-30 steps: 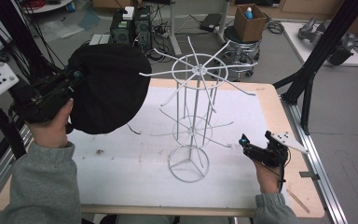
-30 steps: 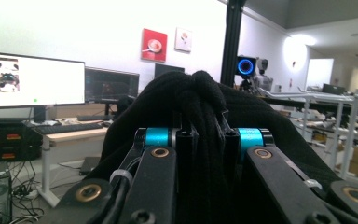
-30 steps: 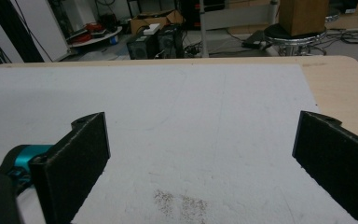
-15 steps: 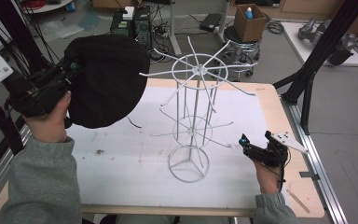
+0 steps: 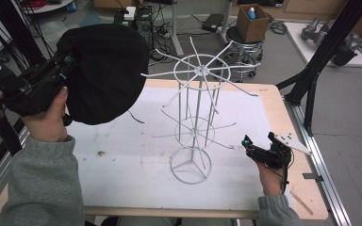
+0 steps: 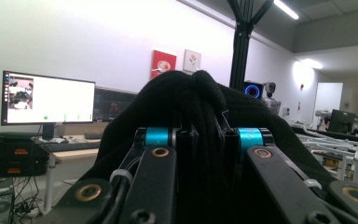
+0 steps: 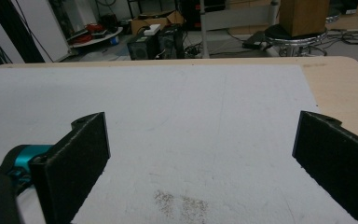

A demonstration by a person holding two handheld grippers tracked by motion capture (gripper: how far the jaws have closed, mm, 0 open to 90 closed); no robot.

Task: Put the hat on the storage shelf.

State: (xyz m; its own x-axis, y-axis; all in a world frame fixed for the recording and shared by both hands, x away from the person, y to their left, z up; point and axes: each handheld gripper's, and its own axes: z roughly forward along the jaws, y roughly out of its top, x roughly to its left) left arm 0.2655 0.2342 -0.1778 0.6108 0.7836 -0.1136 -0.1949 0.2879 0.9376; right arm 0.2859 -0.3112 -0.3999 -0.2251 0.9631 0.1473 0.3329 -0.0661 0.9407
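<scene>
No writing can be read on anything here. A cardboard box (image 5: 253,22) on a stool beyond the table holds a blue-capped bottle (image 5: 250,12).

The left gripper (image 5: 66,61) is raised above the table's left edge, its jaws clenched on a black knit hat (image 5: 107,70); the left gripper view shows the fabric bunched between them (image 6: 200,112). The hat hangs in the air, near the top ring of a white wire rack (image 5: 195,117) that stands upright on the white mat (image 5: 122,150) covering the wooden table (image 5: 283,108).

The right gripper (image 5: 249,145) rests low at the table's right side, near the rack's base, with its jaws spread wide and nothing between them; in the right gripper view they frame bare mat (image 7: 191,140).
</scene>
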